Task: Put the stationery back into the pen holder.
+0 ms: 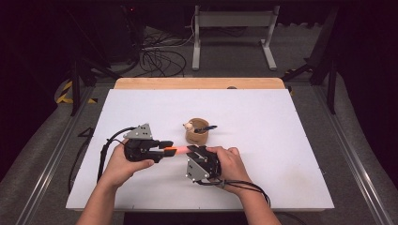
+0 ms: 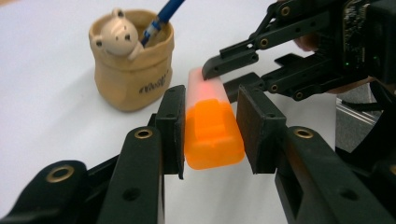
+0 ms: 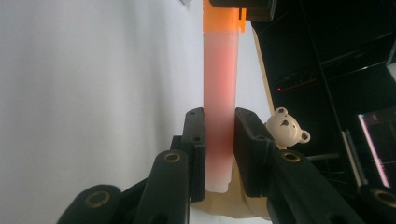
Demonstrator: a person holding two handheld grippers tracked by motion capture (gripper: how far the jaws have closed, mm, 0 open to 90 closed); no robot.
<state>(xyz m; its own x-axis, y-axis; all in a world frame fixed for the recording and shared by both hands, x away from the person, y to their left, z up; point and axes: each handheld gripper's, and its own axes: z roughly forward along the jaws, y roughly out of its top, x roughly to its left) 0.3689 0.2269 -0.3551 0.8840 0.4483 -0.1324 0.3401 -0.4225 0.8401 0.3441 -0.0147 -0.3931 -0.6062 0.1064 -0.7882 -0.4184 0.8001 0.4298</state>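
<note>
- The left gripper (image 1: 165, 146), held in the person's left hand (image 1: 123, 164), lay near the front of the white table (image 1: 281, 140), left of centre, with its black jaws pointing right.
- In the left gripper view (image 2: 211, 135) those jaws were closed on the solid orange end of a marker, one pad on each side of it.
- The orange highlighter marker with a frosted, translucent pinkish cap (image 1: 176, 150) was held level above the table, between the two grippers, just in front of the holder.
- In the left gripper view the marker (image 2: 212, 126) pointed away from the camera, its frosted cap toward the other gripper.
- The right gripper (image 1: 193, 151), in the person's right hand (image 1: 227, 161), met the marker from the right with its jaws pointing left.
- In the right gripper view (image 3: 218, 140) its jaws pressed on the frosted cap of the marker (image 3: 219, 93), one pad on each side.
- A tan sack-shaped pen holder with a small cream bear figure on its rim (image 1: 197, 131) stood just behind the marker, near the table's centre.
- A blue pen (image 1: 205, 127) leaned out of the holder toward the right.
- A pale wooden board (image 1: 199, 83) ran along the far edge of the table.
</note>
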